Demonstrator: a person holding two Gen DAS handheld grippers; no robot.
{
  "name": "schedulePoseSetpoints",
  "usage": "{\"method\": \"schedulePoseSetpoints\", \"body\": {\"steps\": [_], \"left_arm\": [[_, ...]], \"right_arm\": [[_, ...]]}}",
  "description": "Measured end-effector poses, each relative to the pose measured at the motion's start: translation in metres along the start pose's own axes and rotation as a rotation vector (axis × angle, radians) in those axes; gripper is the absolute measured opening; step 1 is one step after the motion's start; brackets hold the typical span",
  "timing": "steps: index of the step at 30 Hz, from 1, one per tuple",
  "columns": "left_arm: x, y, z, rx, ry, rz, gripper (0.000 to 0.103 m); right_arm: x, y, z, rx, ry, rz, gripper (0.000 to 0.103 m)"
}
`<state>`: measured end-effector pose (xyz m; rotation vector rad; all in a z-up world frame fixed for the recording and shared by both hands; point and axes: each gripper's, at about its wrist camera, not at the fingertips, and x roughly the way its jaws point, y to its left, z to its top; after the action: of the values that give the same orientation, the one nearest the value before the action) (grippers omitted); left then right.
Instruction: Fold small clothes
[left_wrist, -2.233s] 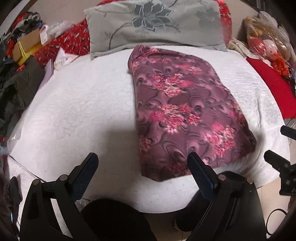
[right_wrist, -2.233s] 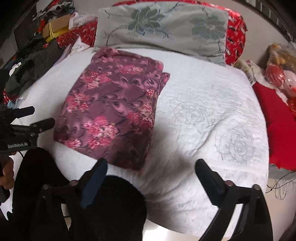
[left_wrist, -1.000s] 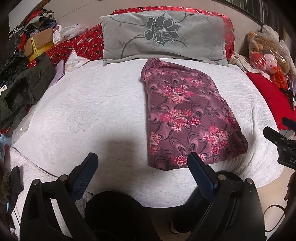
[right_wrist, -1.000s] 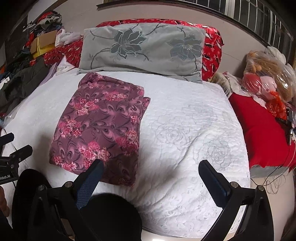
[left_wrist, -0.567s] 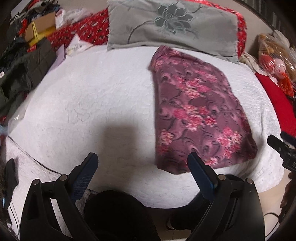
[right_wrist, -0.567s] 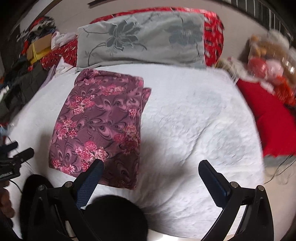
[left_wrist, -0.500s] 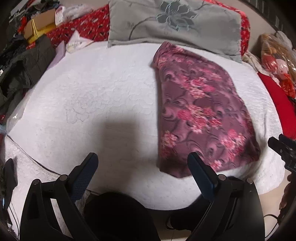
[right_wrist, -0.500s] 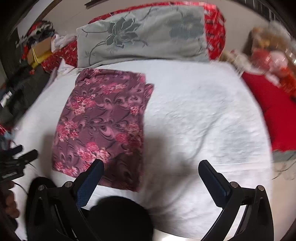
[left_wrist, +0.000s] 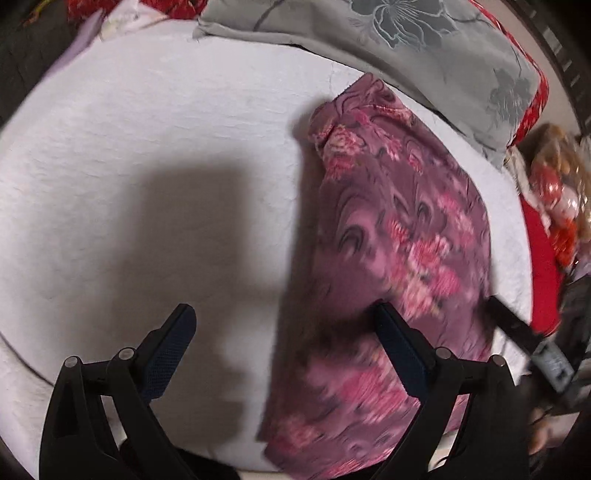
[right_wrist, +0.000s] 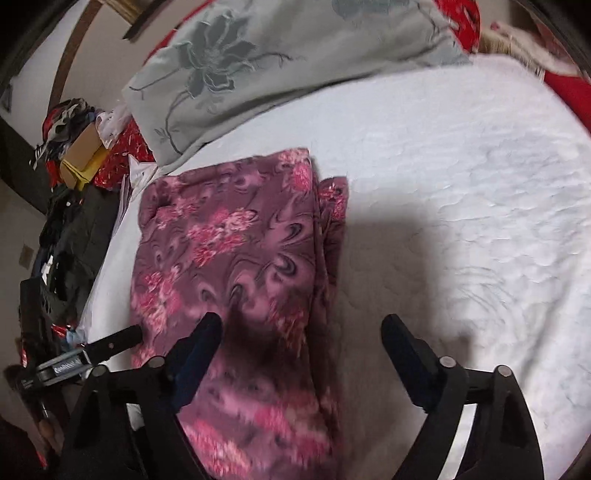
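A folded purple garment with pink flowers (left_wrist: 399, 258) lies flat on the white quilted bed (left_wrist: 147, 147); it also shows in the right wrist view (right_wrist: 236, 258). My left gripper (left_wrist: 282, 317) is open and empty, low over the garment's near left edge, its right finger above the cloth. My right gripper (right_wrist: 301, 328) is open and empty over the garment's near right edge. The right gripper's finger (left_wrist: 517, 328) shows at the garment's right side; the left gripper's finger (right_wrist: 110, 343) shows at its left side.
A grey flowered pillow (left_wrist: 388, 40) lies at the head of the bed, also in the right wrist view (right_wrist: 258, 62). Dark clothes and boxes (right_wrist: 70, 206) are piled left of the bed. Red bedding and stuffed toys (left_wrist: 554, 206) sit at the right.
Both grippers have moved forward and down toward the near end of the garment, one at each side. Both stay open. The garment has not moved.
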<state>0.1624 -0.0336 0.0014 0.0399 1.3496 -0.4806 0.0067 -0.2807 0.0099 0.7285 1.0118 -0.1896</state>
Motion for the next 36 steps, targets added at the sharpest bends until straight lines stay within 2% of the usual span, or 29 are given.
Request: {"method": "schedulePoseSetpoints", "body": {"steps": [1,3,5,6,7,10,11,12,13,14,16,19,21,26,31,33,36], "left_arm": [[0.003,-0.002,0.001,0.002,0.007,-0.008,0.098],[0.009,-0.007,0.003,0.009,0.019,-0.023,0.098],[0.016,-0.010,0.004,0.009,0.043,-0.045,0.098],[0.019,-0.011,0.004,-0.003,0.051,-0.064,0.098],[0.021,-0.010,0.005,-0.018,0.047,-0.082,0.098],[0.020,-0.008,0.010,-0.052,0.047,-0.130,0.097],[0.020,-0.008,0.013,-0.061,0.047,-0.153,0.093],[0.018,-0.008,0.014,-0.069,0.051,-0.189,0.078],[0.019,-0.009,0.016,-0.071,0.071,-0.232,0.054],[0.020,-0.011,0.017,-0.072,0.089,-0.242,0.053],[0.018,-0.014,0.018,-0.060,0.078,-0.227,0.043],[0.012,-0.011,0.019,-0.043,0.066,-0.245,0.029],[0.004,-0.004,0.017,-0.053,0.057,-0.276,0.025],[-0.016,0.013,0.019,-0.061,0.018,-0.276,0.022],[-0.025,0.032,0.024,-0.076,-0.012,-0.234,0.022],[-0.019,0.036,0.023,-0.078,0.010,-0.209,0.023],[-0.017,0.035,0.026,-0.074,0.027,-0.224,0.028]], "right_arm": [[0.005,-0.001,0.000,0.002,0.006,0.001,0.081],[0.009,0.002,0.000,-0.014,-0.010,0.002,0.081],[0.011,0.006,0.002,-0.034,-0.017,0.019,0.071],[0.012,0.008,0.003,-0.037,-0.010,0.047,0.056],[0.013,0.010,0.004,-0.032,0.002,0.087,0.054],[0.018,0.007,0.008,0.001,0.021,0.109,0.056],[0.019,0.003,0.009,0.024,0.025,0.131,0.056],[0.021,-0.001,0.010,0.044,0.031,0.154,0.056],[0.022,-0.006,0.011,0.067,0.034,0.177,0.053],[0.022,-0.007,0.011,0.076,0.032,0.187,0.050],[0.019,-0.005,0.010,0.066,0.019,0.207,0.032],[0.013,0.000,0.009,0.053,-0.007,0.199,0.028],[0.006,0.003,0.008,0.059,-0.025,0.206,0.027],[-0.010,0.024,0.016,0.034,-0.057,0.259,0.026],[-0.001,0.044,0.016,0.007,-0.029,0.288,0.026],[0.009,0.048,0.014,0.006,-0.017,0.269,0.026],[0.025,0.039,0.011,0.017,0.005,0.191,0.029]]}}
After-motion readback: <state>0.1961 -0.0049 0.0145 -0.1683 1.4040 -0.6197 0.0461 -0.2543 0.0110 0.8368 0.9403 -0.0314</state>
